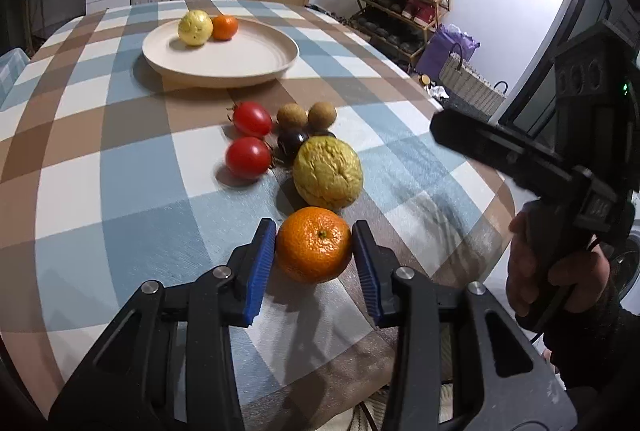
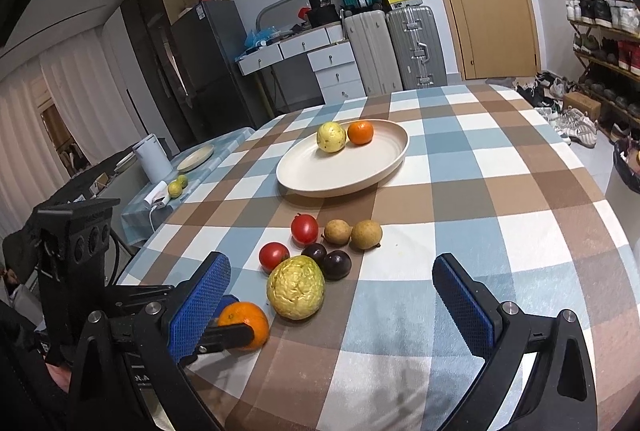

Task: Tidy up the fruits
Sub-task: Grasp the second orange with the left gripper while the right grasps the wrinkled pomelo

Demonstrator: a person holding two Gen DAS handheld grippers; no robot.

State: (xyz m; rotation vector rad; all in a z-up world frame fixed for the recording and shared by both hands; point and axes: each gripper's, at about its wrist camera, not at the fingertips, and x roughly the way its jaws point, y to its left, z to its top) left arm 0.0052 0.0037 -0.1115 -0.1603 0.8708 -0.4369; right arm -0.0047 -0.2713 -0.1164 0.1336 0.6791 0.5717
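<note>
1. Left wrist view: left claw (image 1: 314,251), blue pads clamped on round orange mandarin (image 1: 314,249) resting on checked-cloth desk (image 1: 120,167).
2. Right claw (image 2: 332,301): jaws wide apart, nothing between them.
3. Destination, judged: round cream plate (image 1: 256,65), well apart, holding two fruits.
4. Risk: wrinkled yellow fruit (image 1: 328,171) sits just behind; a skewed lift could nudge it, or the smooth mandarin could slip.

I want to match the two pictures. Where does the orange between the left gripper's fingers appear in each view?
Left wrist view: the orange lies low in the centre, between the left gripper's blue pads, which touch its sides.
Right wrist view: the orange sits at lower left, partly hidden by gripper fingers.
Shared landmark: the wrinkled yellow fruit lies just beyond it in both.
</note>
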